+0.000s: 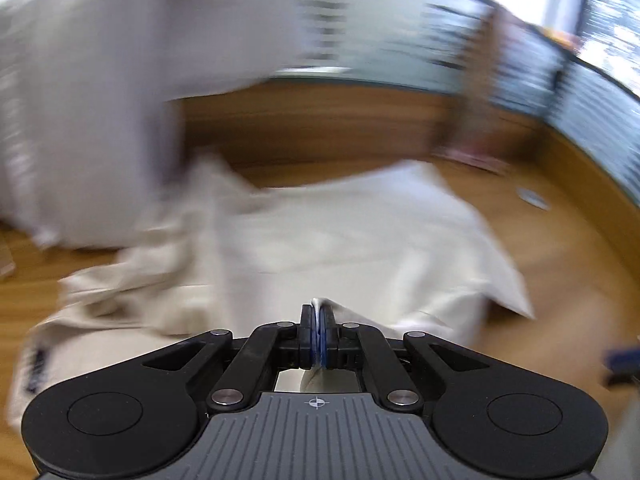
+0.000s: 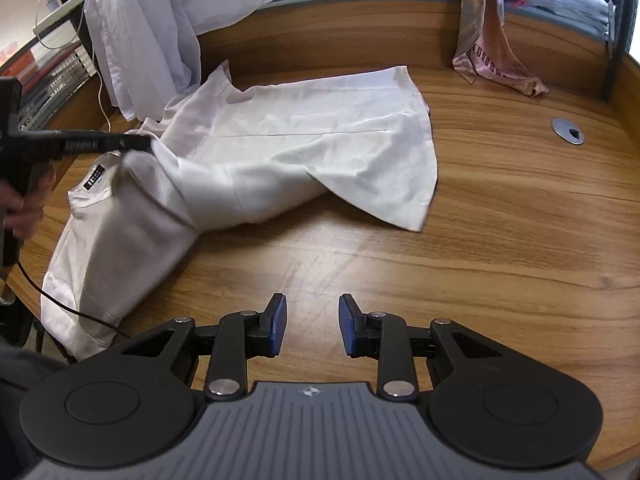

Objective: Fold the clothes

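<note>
A white short-sleeved shirt (image 2: 280,140) lies crumpled on the wooden table (image 2: 440,272), collar label toward the left. In the left wrist view, which is blurred, the shirt (image 1: 340,232) spreads ahead of my left gripper (image 1: 319,311), whose blue pads are shut on a fold of its white cloth. The right wrist view shows that left gripper (image 2: 142,144) from the side, lifting the cloth near the collar, with a hand (image 2: 28,200) on its handle. My right gripper (image 2: 312,314) stands open over bare wood in front of the shirt, nothing between its fingers.
A heap of white clothes (image 2: 152,32) hangs over the back left corner. A pink patterned cloth (image 2: 488,40) drapes over the rear partition at the right. A metal cable grommet (image 2: 568,131) sits in the tabletop at the right. A black cable (image 2: 60,304) trails off the left edge.
</note>
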### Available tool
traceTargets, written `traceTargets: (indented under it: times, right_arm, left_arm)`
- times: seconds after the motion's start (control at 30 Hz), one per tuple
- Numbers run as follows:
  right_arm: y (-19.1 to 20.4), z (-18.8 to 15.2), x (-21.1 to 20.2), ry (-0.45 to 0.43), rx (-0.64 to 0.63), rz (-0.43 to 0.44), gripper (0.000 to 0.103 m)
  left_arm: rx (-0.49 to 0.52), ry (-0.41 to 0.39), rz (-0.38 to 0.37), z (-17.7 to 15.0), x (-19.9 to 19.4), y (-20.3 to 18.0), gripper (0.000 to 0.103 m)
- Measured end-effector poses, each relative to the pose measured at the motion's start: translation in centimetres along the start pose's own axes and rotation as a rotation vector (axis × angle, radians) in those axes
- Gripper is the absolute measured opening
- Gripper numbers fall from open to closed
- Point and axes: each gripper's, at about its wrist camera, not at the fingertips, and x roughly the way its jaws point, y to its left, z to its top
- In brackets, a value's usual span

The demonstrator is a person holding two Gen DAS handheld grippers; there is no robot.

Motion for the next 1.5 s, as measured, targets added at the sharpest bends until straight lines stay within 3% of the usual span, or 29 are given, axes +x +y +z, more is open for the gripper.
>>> traceTargets:
  times: [0.17,0.3,0.33,0.43,0.57,0.67,0.8,1.1,1.17,1.2,1.33,1.5]
  right_arm:
    - [-0.1,2.4,1.3,0.007,-0.045,0.012,0.033]
    - [0.1,4.0,2.8,-0.017,-0.086,0.026,0.033]
    - [0.2,4.4,3.3,-0.017,-0.098,0.026,0.033]
    - [0.4,5.3,4.7,0.001,-0.108,0.022,0.033]
    - [1.3,6.1,5.6,0.017,-0.117,0.046,0.033]
    - [1.9,6.3,5.6,0.007,-0.127,0.056,0.033]
    - [1.6,6.4,5.4,-0.03,-0.126,0.058,0.037]
    - [-0.8,6.4,4.0,0.005,-0.057,0.019,0.037]
    - [-1.2,6.6,3.8,0.007,-0.058,0.009,0.037]
    - [-1.4,6.7,3.7,0.008,-0.06,0.003,0.037]
    - [-2.3,6.8,3.9,-0.009,-0.052,-0.016,0.037]
    - [-2.5,6.9,5.0,-0.032,-0.031,-0.019,0.037]
  left_arm:
    - [-0.093,0.045,0.175,-0.3,1.9,3.8,0.005]
    - [-0.101,0.048,0.218,-1.5,1.9,4.7,0.007]
    - [-0.095,0.042,0.216,-1.6,1.5,4.7,0.012]
    - [-0.047,0.024,0.168,-1.7,-0.5,3.8,0.027]
    - [0.095,0.031,0.094,-1.6,-1.9,0.7,0.037]
    - [0.157,0.042,0.018,-2.0,-1.6,-1.6,0.041]
    - [0.148,0.058,-0.058,-2.9,0.0,-3.7,0.041]
    - [0.078,0.142,-0.043,-3.5,5.5,-6.2,0.038]
    - [0.063,0.143,-0.068,-3.2,6.3,-6.3,0.005]
    - [0.058,0.137,-0.086,-2.9,6.4,-6.4,0.003]
    - [0.033,0.069,-0.17,-1.0,5.5,-6.4,0.002]
    - [-0.13,-0.009,-0.27,3.8,3.7,-4.4,0.002]
